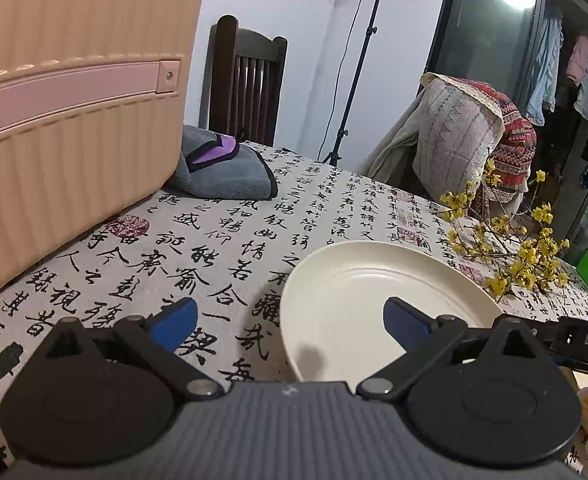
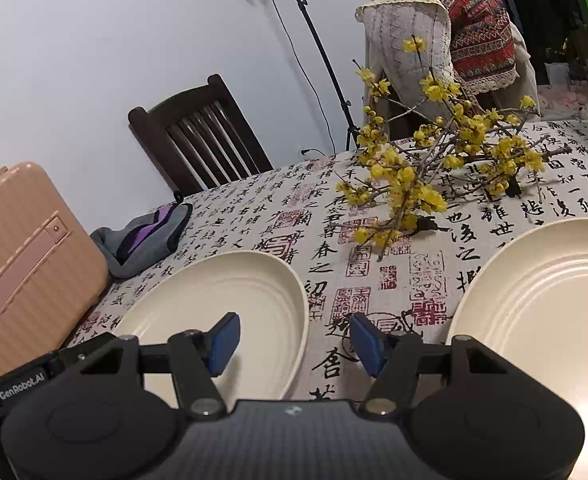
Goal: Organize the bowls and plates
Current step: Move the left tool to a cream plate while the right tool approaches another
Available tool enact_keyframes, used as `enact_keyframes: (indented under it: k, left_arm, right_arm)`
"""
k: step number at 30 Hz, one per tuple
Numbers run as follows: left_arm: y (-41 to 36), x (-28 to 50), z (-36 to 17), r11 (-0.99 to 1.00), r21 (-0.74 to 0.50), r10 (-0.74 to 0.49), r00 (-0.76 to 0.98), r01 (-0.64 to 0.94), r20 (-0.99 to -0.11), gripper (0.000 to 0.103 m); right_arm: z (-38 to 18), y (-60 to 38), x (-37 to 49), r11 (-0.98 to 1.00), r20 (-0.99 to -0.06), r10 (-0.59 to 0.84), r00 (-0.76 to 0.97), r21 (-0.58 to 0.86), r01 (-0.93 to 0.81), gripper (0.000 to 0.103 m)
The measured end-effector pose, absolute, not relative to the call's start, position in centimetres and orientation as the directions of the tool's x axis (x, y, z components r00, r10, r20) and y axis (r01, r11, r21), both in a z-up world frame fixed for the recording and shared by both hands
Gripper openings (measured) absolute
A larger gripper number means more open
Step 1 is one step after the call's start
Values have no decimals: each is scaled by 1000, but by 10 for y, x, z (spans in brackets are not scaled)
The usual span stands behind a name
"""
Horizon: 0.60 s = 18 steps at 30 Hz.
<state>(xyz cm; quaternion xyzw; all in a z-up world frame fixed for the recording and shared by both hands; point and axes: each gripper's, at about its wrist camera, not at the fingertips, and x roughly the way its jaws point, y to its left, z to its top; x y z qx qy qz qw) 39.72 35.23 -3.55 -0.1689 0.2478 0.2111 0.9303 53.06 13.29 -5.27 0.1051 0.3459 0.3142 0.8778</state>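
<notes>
Clearly visible on a table covered with a calligraphy-print tablecloth (image 2: 374, 280) are two cream plates, both shallow, ringed inside and empty. In the right wrist view, the left plate (image 2: 253, 292) lies near the table's front edge, with the right plate (image 2: 546, 300) well apart from it across bare cloth. The right gripper (image 2: 294, 340) hangs low over the left plate's right rim, one blue pad above the plate and the other outside it over the cloth; its jaws stand partly open, not yet pressing anything.

In the left wrist view, the left gripper (image 1: 289, 324) straddles the same plate's (image 1: 374, 280) left rim, jaws wide open and empty.

Judging by looks, the plates are stiff, fairly light and smooth, likely slippery and breakable if dropped. The raised rim is the only place to pinch, one pad inside and one beneath or outside the lip.

Beyond the plates lie a branch of yellow flowers (image 2: 434, 168), a folded grey and purple cloth (image 2: 149, 236) and a ribbed pink suitcase (image 2: 25, 264). A dark wooden chair (image 2: 201, 132) stands behind the table.
</notes>
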Motion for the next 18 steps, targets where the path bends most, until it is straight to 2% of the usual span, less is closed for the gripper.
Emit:
enact_keyframes:
  k: [3, 6, 14, 18]
  left_arm:
    - [352, 398, -36, 855, -211, 304, 788, -473, -535, 93]
    - [352, 398, -37, 856, -210, 303, 787, -473, -537, 92]
    - [353, 397, -36, 853, -206, 311, 785, -479, -536, 92]
    - [352, 397, -36, 857, -202, 310, 787, -474, -533, 90]
  right_arm:
    - [-54, 133, 531, 782, -539, 623, 568, 397, -481, 47]
    - [-53, 131, 530, 783, -530, 622, 576, 397, -479, 44]
    - [-41, 136, 512, 791, -446, 610, 654, 302, -532, 44]
    - [-46, 140, 517, 791, -487, 609, 626, 311, -528, 44]
